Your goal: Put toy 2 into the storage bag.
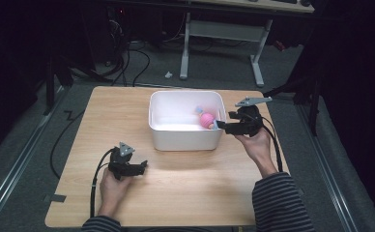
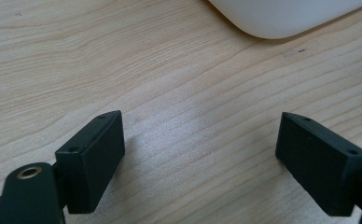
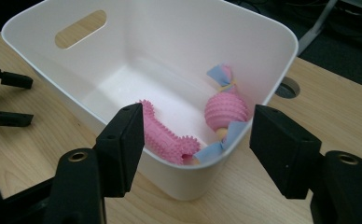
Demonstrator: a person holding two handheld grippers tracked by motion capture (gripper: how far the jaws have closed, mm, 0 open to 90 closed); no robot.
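No writing or brand marks anywhere that I can read. My right gripper (image 3: 195, 140) hangs at the right end of the white bin (image 3: 263, 32), its jaws apart with nothing between the pads, the near rim just beyond them. The jaws are matte black blocks with small screw holes. The bin is smooth white plastic with rounded corners and an oval handle slot in the far wall. Inside it lie two pink rubbery toys: a bone (image 3: 165, 137), long and covered in small nubs, and a ball (image 3: 226, 111), ribbed with rows of tiny bumps, with pale blue cloth tails knotted at either end. The ball sits in the right corner, the bone just beside it. My left gripper (image 2: 200, 151) is released too, jaws wide and empty, low over the pale wood-grain table (image 2: 123, 60), well apart from the bin.
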